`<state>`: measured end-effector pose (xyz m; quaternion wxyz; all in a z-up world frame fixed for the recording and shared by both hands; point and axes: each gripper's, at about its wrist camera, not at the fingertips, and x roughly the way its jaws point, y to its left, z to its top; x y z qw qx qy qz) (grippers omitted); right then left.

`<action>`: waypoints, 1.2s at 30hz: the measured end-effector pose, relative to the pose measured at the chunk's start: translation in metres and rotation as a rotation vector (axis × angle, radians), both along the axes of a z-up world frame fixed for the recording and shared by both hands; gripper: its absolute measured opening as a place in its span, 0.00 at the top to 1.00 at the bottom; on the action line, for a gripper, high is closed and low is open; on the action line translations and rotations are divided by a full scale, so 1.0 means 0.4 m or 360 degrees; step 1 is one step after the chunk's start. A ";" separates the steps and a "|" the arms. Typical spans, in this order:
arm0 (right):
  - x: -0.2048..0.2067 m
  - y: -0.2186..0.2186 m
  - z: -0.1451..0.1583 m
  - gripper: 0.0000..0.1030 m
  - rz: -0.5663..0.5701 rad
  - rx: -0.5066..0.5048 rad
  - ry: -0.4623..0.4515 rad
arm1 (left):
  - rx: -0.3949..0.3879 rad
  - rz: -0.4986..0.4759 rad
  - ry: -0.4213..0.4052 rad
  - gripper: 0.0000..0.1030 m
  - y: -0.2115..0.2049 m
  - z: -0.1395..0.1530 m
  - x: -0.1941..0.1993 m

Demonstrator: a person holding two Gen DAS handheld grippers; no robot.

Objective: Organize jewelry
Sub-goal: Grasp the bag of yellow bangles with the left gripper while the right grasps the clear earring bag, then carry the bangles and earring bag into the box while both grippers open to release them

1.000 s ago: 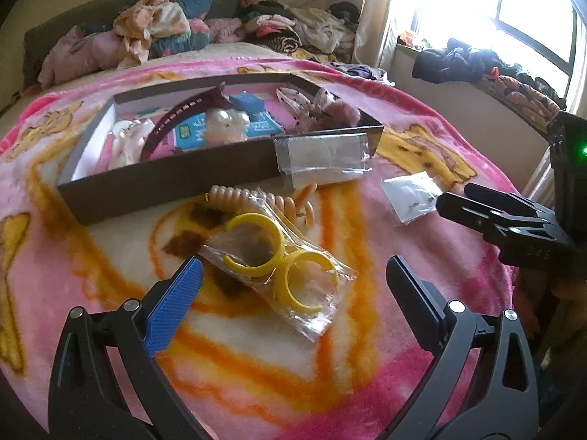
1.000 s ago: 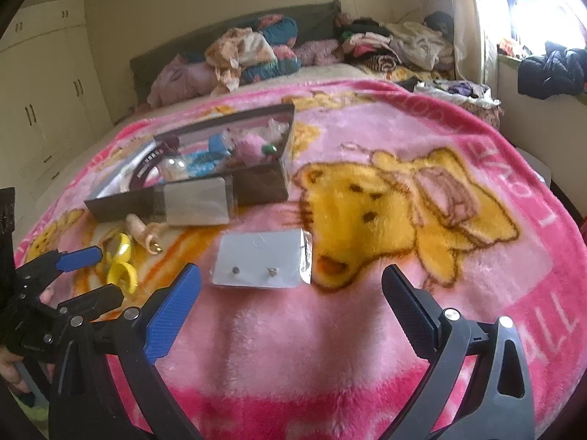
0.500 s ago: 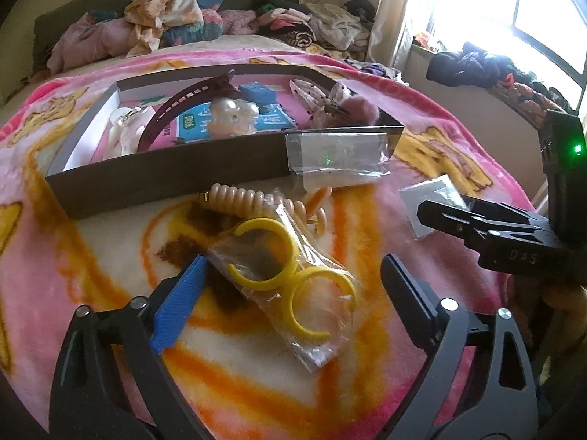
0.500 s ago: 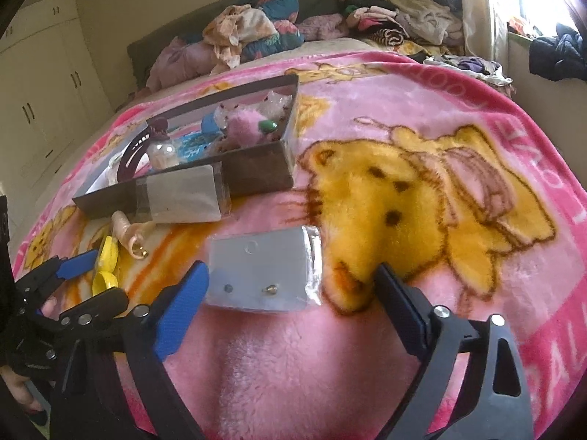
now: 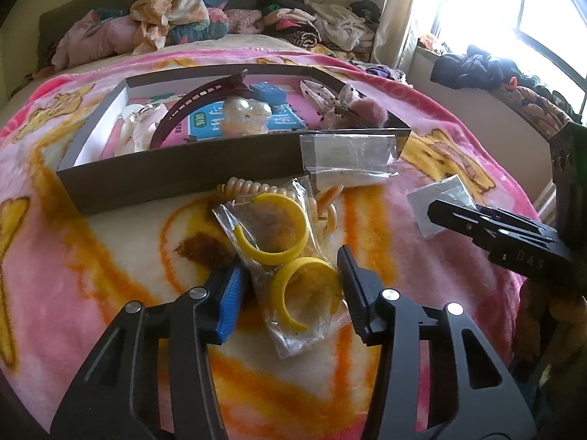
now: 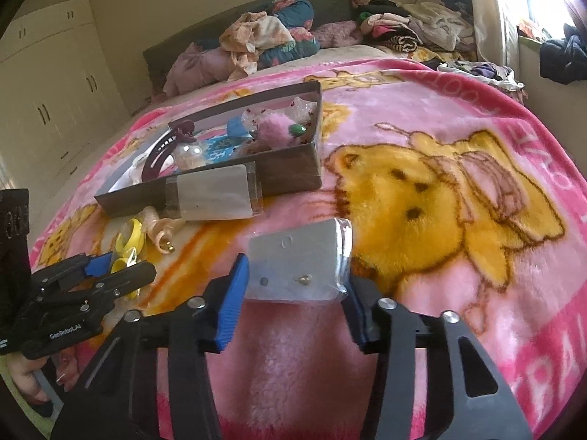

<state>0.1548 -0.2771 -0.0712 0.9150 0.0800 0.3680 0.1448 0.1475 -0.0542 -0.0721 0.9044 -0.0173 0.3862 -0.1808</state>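
On my left, the left gripper (image 5: pixel 290 289) straddles the bag (image 5: pixel 293 275) of yellow hoops, its jaws partly open on either side of the lower hoop (image 5: pixel 308 293) and, as far as I can tell, not yet pinching. The bag lies on the blanket (image 5: pixel 110 256) just in front of the box (image 5: pixel 183 168), overlapping a coiled tie (image 5: pixel 249 187). I judge it very light, with a slick crinkly film that will slide on the pads. The hoops inside look stiff, so I would close across the lower hoop through the plastic rather than on loose film (an empty corner would just slip out).

A flat clear sachet (image 5: pixel 348 157) leans on the box's front wall.

Further right, the right gripper (image 6: pixel 295 293) brackets the earring card (image 6: pixel 297 267), which lies in its clear sleeve on the blanket, near the box's right end. The jaws stand about as wide as the card, at its side edges; whether they have pressed home I cannot tell. The card looks thin, light and bendy, and a squeeze across its width may bow it. The studs (image 6: pixel 304 278) are small and look delicate, so I would keep the pads on bare card, clear of them.
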 end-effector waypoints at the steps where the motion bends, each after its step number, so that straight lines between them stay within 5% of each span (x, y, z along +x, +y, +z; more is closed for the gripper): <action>1: -0.003 -0.003 0.002 0.63 0.0002 0.0016 -0.0002 | 0.0001 -0.0002 -0.0003 0.62 0.001 0.000 -0.002; 13: -0.041 0.003 0.031 0.83 0.0066 0.0141 -0.0038 | -0.0010 0.0023 -0.0058 0.63 0.036 0.035 -0.026; 36: -0.022 0.093 0.133 0.84 0.0177 0.0104 -0.0161 | -0.0064 0.0108 -0.0173 0.63 0.092 0.109 0.013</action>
